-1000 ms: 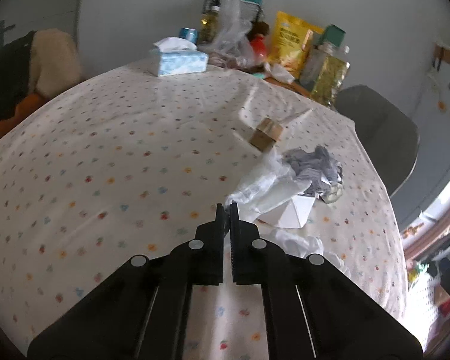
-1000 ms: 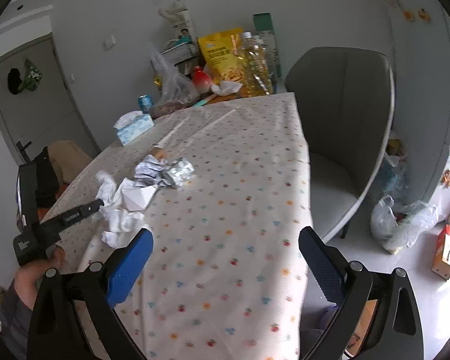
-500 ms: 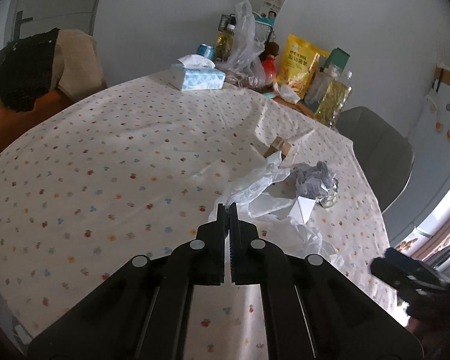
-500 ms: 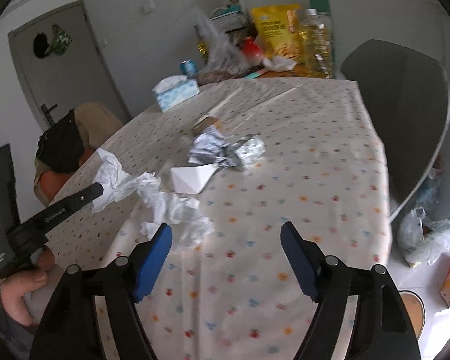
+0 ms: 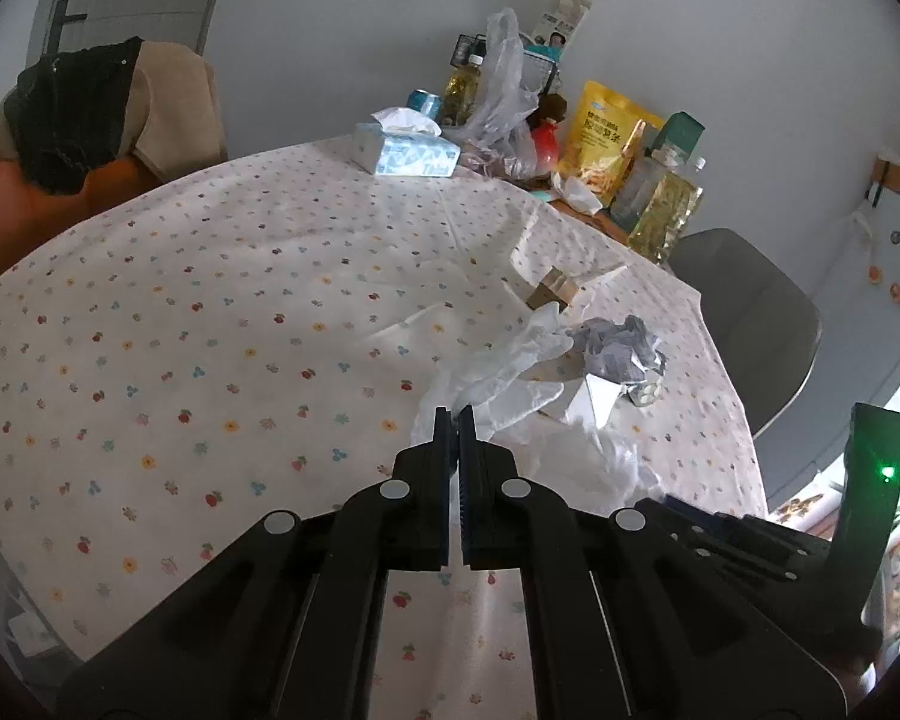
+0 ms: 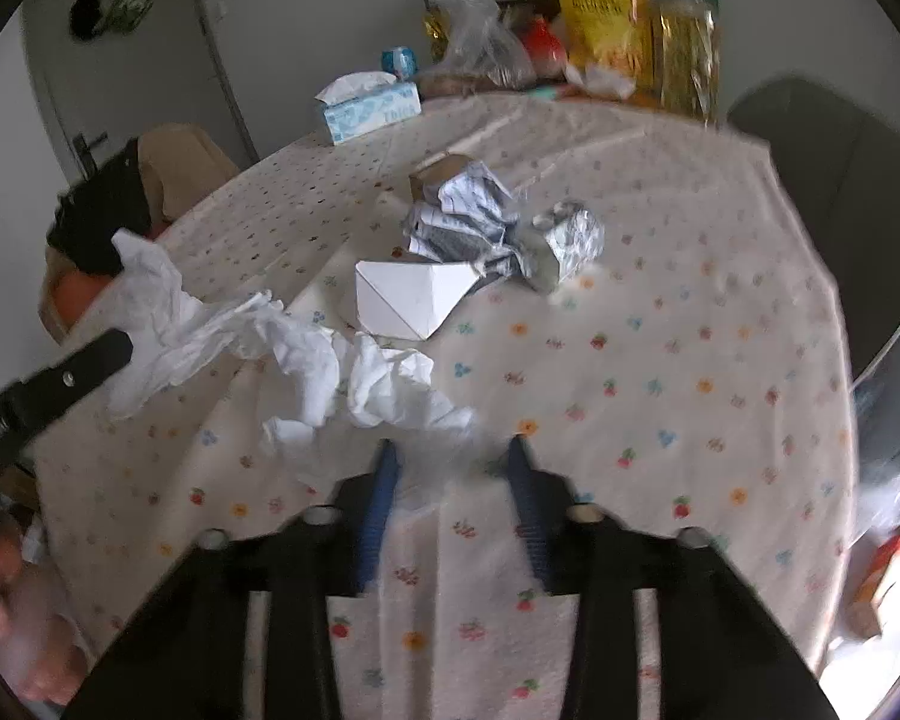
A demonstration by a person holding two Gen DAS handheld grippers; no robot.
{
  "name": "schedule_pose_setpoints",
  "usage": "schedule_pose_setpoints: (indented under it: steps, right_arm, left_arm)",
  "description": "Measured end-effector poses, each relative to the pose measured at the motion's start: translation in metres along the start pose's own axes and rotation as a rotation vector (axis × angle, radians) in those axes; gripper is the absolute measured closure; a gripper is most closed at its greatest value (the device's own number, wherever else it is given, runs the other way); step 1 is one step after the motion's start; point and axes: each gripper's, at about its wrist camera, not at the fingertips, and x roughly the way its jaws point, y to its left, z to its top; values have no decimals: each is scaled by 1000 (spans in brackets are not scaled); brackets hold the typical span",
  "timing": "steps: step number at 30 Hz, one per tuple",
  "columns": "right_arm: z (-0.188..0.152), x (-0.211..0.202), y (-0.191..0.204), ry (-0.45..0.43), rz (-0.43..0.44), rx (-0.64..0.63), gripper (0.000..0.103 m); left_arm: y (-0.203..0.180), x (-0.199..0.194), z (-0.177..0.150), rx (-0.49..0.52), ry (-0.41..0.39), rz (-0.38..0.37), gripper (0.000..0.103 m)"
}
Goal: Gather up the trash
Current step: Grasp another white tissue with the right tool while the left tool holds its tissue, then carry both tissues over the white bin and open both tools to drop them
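Since the earlier frame, the right claw (image 6: 451,468) has dropped toward the tabletop (image 6: 660,360) and come in on the trash pile. Its jaws have just been closing. They now stand partly apart, with the blurred near end of the crumpled tissue (image 6: 390,384) between the blue pads. I see no firm pinch yet.

The left claw (image 5: 455,420) is fully closed. From the right wrist view its tip grips one end of the white crumpled sheet (image 6: 150,300), which hangs lifted off the cloth at the left edge of the pile. This sheet runs into the crumpled tissue, so I cannot tell whether the two are one piece.

Remaining trash on the tabletop:
1. Folded white carton (image 6: 414,294), just behind the tissue.
2. Crumpled printed paper (image 6: 462,216), touching the carton's far side.
3. Foil ball (image 6: 570,246), beside the printed paper.
4. Small brown box (image 6: 438,171), behind the printed paper.

Step in hand, as I judge it: the second pick of the collection, with the first piece already secured on the left.

Next move calls for:
1. Complete the closure on the tissue only, keeping the pads clear of the tablecloth so that no fabric is pinched.
2. Lift straight up and watch for the tissue dragging the carton.
3. Hold the left grip unchanged.

No bin shows in either view.
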Motion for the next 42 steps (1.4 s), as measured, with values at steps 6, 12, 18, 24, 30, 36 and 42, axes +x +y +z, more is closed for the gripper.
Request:
schedule_pose_setpoints:
  steps: [6, 12, 18, 24, 30, 36, 42]
  right_arm:
    - [-2, -20, -3, -19, 18, 4, 99]
    - [-7, -58, -22, -86, 8, 53, 99]
    - [-20, -95, -47, -139, -24, 103, 99]
    - [-38, -127, -82, -179, -93, 160, 99]
    - [-62, -149, -120, -192, -156, 227, 99]
    - [-89, -171, -163, -208, -217, 314, 99]
    - [-121, -191, -206, -216, -279, 400, 99]
  left_arm:
    - [-8, -10, 0, 8, -20, -24, 100]
    - [-23, -17, -2, 19, -28, -62, 100]
    - [-52, -21, -8, 58, -22, -122, 100]
    - [-87, -19, -19, 118, -5, -169, 100]
    - [-128, -11, -30, 180, 24, -219, 100]
    - [-178, -6, -47, 254, 53, -273, 100]
    - [-222, -3, -64, 321, 74, -312, 100]
